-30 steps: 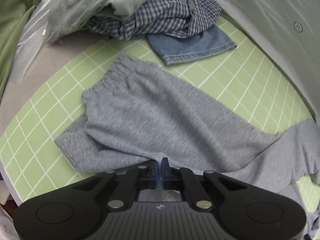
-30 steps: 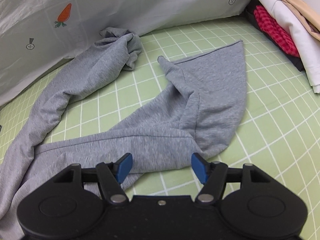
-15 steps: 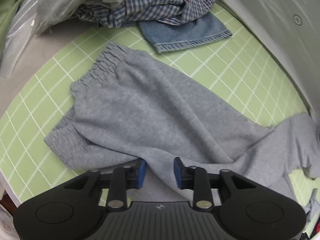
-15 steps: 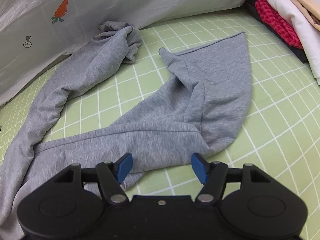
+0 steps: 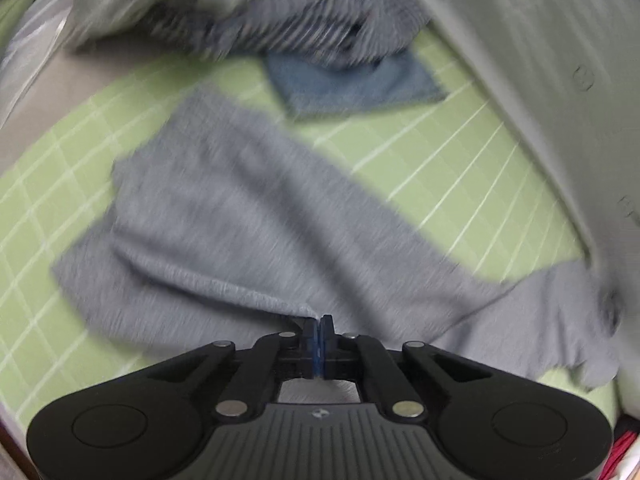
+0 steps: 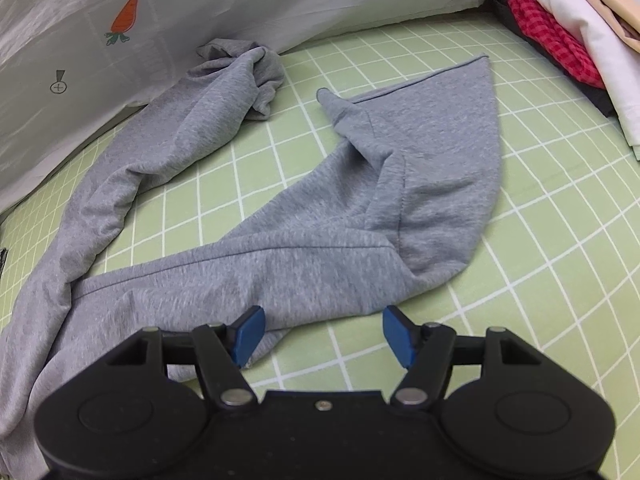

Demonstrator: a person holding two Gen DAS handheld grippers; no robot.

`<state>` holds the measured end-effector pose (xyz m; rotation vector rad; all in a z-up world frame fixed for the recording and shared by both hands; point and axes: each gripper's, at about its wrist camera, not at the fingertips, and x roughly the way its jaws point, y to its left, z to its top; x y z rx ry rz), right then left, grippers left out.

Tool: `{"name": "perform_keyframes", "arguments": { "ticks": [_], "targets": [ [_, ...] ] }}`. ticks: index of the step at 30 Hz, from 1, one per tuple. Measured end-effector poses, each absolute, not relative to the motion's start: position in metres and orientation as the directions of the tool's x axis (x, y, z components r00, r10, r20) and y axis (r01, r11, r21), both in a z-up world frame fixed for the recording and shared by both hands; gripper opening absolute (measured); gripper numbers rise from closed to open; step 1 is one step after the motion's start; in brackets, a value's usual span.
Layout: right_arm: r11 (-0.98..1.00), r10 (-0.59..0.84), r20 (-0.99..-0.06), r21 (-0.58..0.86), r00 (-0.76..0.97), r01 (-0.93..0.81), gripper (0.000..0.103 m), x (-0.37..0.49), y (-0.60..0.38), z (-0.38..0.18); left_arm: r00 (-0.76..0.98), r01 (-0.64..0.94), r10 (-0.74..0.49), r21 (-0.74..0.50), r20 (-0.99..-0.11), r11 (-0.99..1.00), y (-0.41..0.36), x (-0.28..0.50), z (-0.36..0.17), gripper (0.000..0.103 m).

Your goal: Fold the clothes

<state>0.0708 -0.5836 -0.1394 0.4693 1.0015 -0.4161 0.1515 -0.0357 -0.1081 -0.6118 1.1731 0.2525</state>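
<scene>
**Left tongs pinch the grey trousers, right tongs wait wide**

From the left wrist, the grey sweatpants (image 5: 256,216) lie spread across the green grid mat (image 5: 460,168), their waist end toward the far left. Behind them sits a heap of a checked shirt (image 5: 304,24) over a blue denim piece (image 5: 352,80), and a white sheet (image 5: 540,60) walls off the right side. The left gripper (image 5: 321,322) has its blue pads pressed together on a fold of the trousers' near edge; half a second ago those pads stood apart over the same edge. The whole view is smeared by motion, so the waistband gathers and the heap are hard to read.

From the right wrist, the trouser legs (image 6: 304,216) sprawl over the mat (image 6: 560,240), one bunched against the sheet with a carrot print (image 6: 125,20). Folded clothes (image 6: 560,36) are stacked at the far right, cut off by the frame. The right gripper (image 6: 322,330) hangs wide apart, holding nothing, its left pad (image 6: 248,330) over the cloth edge, much as before.
</scene>
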Motion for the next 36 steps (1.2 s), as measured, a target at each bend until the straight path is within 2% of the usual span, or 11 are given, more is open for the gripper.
{"name": "perform_keyframes", "arguments": {
  "ticks": [5, 9, 11, 13, 16, 20, 23, 28, 30, 34, 36],
  "targets": [
    [0.822, -0.127, -0.862, 0.184, 0.49, 0.538, 0.066, 0.076, -0.587, -0.135, 0.594, -0.363, -0.089, -0.365, -0.8, 0.857, -0.034, 0.234, -0.04, 0.0],
    [0.824, -0.156, -0.842, 0.177, 0.516, 0.539, 0.066, 0.077, -0.589, -0.126, 0.788, -0.306, -0.025, -0.426, -0.616, 0.851, -0.04, 0.27, 0.016, 0.007],
    [0.821, -0.173, -0.832, 0.173, 0.526, 0.544, 0.066, 0.076, -0.59, -0.123, 0.825, -0.285, 0.004, -0.409, -0.566, 0.867, -0.049, 0.271, 0.022, 0.05],
    [0.811, -0.192, -0.828, 0.168, 0.527, 0.561, 0.067, 0.073, -0.592, -0.122, 0.79, -0.266, 0.001, -0.341, -0.613, 0.902, -0.063, 0.268, 0.009, 0.065],
    [0.785, -0.222, -0.828, 0.161, 0.515, 0.598, 0.072, 0.07, -0.598, -0.125, 0.685, -0.245, -0.013, -0.247, -0.728, 0.938, -0.083, 0.245, -0.028, 0.065],
    [0.739, -0.257, -0.824, 0.17, 0.506, 0.652, 0.076, 0.066, -0.613, -0.131, 0.524, -0.293, -0.051, -0.236, -0.85, 0.927, -0.095, 0.198, -0.077, 0.065],
    [0.724, -0.29, -0.808, 0.165, 0.513, 0.67, 0.078, 0.069, -0.624, -0.131, 0.423, -0.329, -0.032, -0.186, -0.906, 0.926, -0.101, 0.165, -0.103, 0.066],
    [0.825, -0.365, -0.777, -0.013, 0.514, 0.565, 0.079, 0.098, -0.622, -0.129, 0.323, -0.381, -0.01, -0.14, -0.946, 0.914, -0.097, 0.125, -0.121, 0.066],
    [0.859, -0.367, -0.78, -0.074, 0.508, 0.507, 0.072, 0.111, -0.62, -0.133, 0.319, -0.399, -0.017, -0.151, -0.948, 0.904, -0.092, 0.115, -0.118, 0.066],
    [0.885, -0.313, -0.805, -0.055, 0.504, 0.462, 0.006, 0.116, -0.624, -0.139, 0.351, -0.4, -0.022, -0.171, -0.936, 0.9, -0.094, 0.11, -0.111, 0.067],
    [0.87, -0.332, -0.788, -0.044, 0.519, 0.491, 0.003, 0.104, -0.625, -0.135, 0.366, -0.394, -0.026, -0.18, -0.93, 0.901, -0.096, 0.109, -0.108, 0.067]
  ]
}}
